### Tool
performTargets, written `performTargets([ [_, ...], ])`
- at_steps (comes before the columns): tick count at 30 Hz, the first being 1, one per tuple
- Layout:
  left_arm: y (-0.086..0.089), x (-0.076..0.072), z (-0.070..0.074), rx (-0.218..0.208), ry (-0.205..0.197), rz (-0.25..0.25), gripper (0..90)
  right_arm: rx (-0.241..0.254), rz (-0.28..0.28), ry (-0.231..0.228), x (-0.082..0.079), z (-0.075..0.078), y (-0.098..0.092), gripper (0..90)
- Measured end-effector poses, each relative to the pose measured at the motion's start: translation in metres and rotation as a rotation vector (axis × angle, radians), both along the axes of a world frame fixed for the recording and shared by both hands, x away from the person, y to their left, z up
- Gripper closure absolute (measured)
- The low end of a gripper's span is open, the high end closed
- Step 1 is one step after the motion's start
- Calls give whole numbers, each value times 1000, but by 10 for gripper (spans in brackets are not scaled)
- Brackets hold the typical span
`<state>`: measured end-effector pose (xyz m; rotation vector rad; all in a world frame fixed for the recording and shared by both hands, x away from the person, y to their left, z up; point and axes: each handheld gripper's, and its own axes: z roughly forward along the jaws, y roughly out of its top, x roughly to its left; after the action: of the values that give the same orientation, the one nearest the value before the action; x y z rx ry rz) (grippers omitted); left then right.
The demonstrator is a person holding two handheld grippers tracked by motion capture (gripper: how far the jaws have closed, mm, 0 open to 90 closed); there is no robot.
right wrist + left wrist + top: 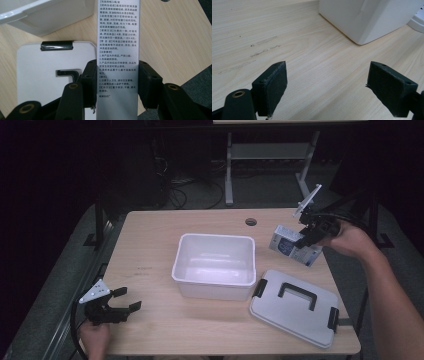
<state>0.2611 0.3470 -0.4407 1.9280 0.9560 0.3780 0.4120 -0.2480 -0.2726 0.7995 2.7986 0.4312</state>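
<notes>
A small white and blue carton (292, 247) hangs in the air over the table's right side, with my right gripper (307, 238) shut on it. In the right gripper view the carton's printed side panel (117, 50) runs up between the two black pads (88, 86), which press on both its sides. An open white plastic bin (215, 265) stands in the middle of the table, to the left of the carton. My left gripper (124, 300) rests open at the table's front left corner, with bare wood between its pads (272, 87).
The bin's grey lid (295, 307), with a black handle and black clips, lies flat at the front right, below the carton. The bin's near corner (364, 22) rises ahead of the left gripper. A round cable hole (251, 222) sits near the table's far edge.
</notes>
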Motion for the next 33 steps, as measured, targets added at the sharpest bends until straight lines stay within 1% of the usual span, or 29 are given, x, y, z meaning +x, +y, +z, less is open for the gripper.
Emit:
performTargets([
  [2,-1,0,0,2,1,0,155,8,6,-9,-5,5,-1,554],
  [12,-5,0,0,16,-2,-6,155,6,12,-9,-18,14,1,554],
  [14,-5,-1,0,13,-1,-4,155,2,17,-11,-21,18,2,554],
  [16,-5,-1,0,15,-1,-3,155,7,20,-17,-26,27,3,554],
  [17,-5,-1,0,14,-1,-4,155,7,20,-17,-26,27,3,554],
  [21,-4,-1,0,14,5,-7,156,24,29,-24,-30,36,6,554],
  [25,-3,-2,1,7,-1,-2,156,15,40,-23,-33,40,13,554],
  [27,-3,-3,1,10,-1,-2,156,12,48,-18,-34,41,17,554],
  [28,-3,-3,1,12,-2,-1,155,0,61,-11,-36,43,22,554],
  [30,-3,-3,1,13,0,-4,156,-4,64,-13,-37,44,24,554],
  [33,-3,-2,0,12,1,-3,155,-1,77,-20,-39,51,29,554],
])
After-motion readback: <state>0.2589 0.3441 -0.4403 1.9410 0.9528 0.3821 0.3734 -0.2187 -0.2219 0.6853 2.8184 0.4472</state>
